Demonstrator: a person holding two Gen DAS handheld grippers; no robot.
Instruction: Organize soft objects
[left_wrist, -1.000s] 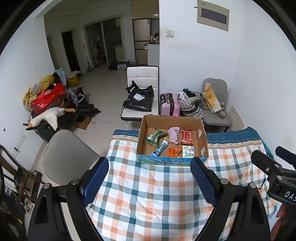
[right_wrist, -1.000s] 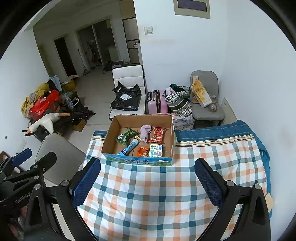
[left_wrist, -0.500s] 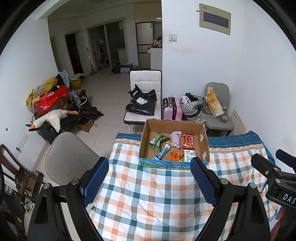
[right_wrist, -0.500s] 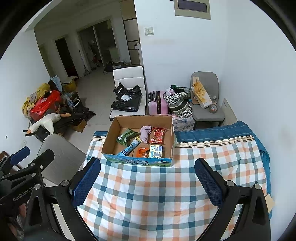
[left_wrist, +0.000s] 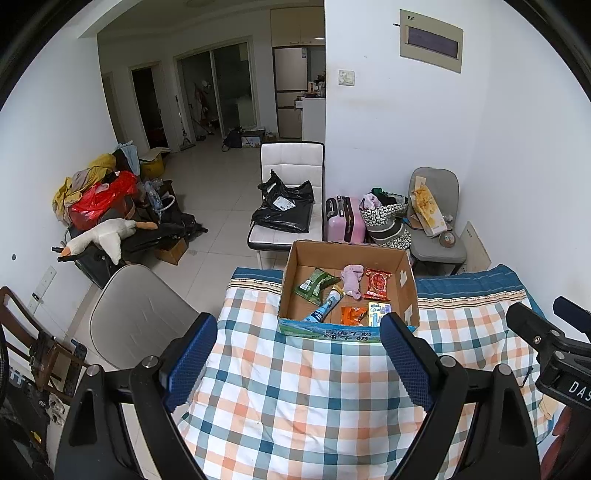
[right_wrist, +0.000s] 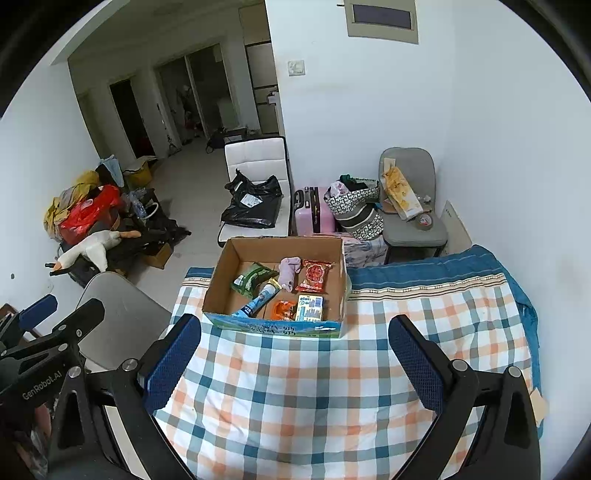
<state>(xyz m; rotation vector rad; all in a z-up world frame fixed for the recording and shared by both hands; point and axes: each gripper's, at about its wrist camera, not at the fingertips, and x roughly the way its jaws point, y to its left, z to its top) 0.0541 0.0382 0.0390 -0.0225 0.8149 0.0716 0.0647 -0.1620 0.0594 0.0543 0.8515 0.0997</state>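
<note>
A: Checked tablecloth fills the bottom of the frame, cardboard box sits mid-frame on it.

B: Grippers?

A: Left gripper and right gripper both spread wide, holding nothing. Pink plush lies in the box's upper middle, among snack packets.

Open brown cardboard box on checked blue-and-orange cloth-covered desk, holding purple soft toy, red snack packet, green packet. Right claw spread wide, empty, near box.
</note>
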